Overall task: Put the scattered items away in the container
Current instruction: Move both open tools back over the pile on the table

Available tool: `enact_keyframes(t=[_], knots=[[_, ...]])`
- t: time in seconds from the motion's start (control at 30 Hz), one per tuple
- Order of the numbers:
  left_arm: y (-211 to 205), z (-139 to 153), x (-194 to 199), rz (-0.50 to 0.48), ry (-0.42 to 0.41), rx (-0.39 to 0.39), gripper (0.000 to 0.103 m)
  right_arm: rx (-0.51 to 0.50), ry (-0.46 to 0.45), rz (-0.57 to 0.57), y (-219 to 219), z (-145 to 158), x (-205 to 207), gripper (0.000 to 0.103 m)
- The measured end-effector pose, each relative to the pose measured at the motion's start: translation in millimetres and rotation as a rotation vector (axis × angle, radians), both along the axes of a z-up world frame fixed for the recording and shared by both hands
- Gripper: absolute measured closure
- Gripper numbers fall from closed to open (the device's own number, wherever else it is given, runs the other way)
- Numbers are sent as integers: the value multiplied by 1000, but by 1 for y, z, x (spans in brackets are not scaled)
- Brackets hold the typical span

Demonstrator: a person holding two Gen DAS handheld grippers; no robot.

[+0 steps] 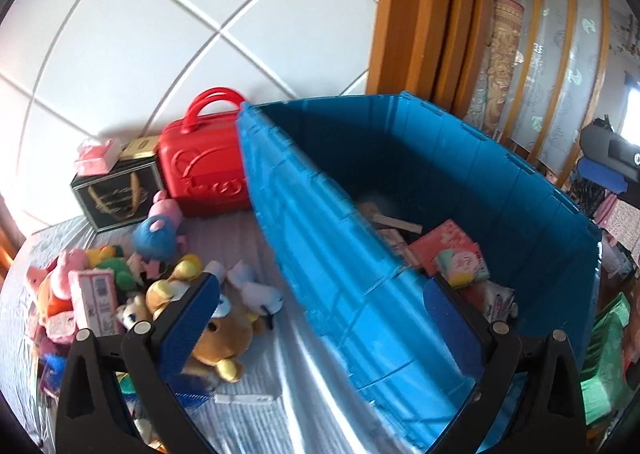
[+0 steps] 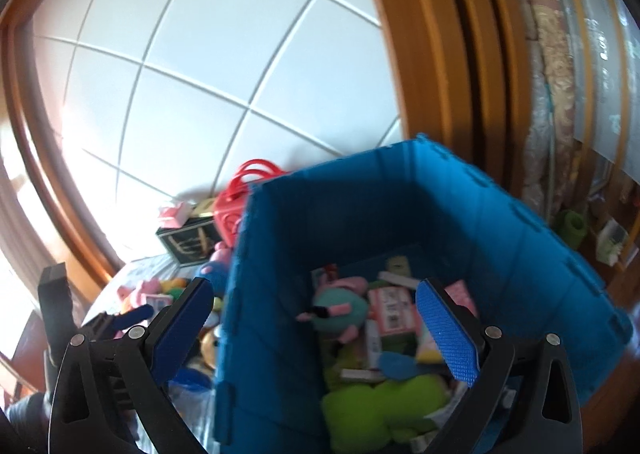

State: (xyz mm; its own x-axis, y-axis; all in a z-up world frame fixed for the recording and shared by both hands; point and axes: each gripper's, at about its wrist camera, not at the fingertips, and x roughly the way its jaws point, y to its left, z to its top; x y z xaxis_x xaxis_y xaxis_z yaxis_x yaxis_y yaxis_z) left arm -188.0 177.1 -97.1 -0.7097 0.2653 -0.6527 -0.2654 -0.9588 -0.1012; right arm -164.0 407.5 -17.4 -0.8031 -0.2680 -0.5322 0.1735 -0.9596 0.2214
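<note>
Blue container at frame centre, plush toys lower left; left gripper and right gripper fingers stood fully spread, holding nothing.

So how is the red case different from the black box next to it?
The red case is shiny red plastic with two looped handles on top; the black box is dark with a gold pattern and no handles. A small pink gift box sits on the black box; nothing sits on the red case. Both stand outside the blue bin, by the wall.
</note>
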Motion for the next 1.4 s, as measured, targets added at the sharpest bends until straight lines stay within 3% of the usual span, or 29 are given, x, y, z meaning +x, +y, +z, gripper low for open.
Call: enact_keyframes(t=[0.3, 0.53, 0.93, 1.4], knots=[[-106, -36, 38, 127, -52, -29, 0, 9, 4, 142, -95, -12, 15, 0], [-213, -79, 79, 268, -127, -77, 0, 10, -34, 264, -175, -43, 37, 0], [-381, -168, 134, 453, -264, -126, 3, 63, -215, 411, -304, -166, 67, 0], [-460, -242, 123, 432, -329, -142, 9, 196, -401, 432, -398, -297, 72, 0]])
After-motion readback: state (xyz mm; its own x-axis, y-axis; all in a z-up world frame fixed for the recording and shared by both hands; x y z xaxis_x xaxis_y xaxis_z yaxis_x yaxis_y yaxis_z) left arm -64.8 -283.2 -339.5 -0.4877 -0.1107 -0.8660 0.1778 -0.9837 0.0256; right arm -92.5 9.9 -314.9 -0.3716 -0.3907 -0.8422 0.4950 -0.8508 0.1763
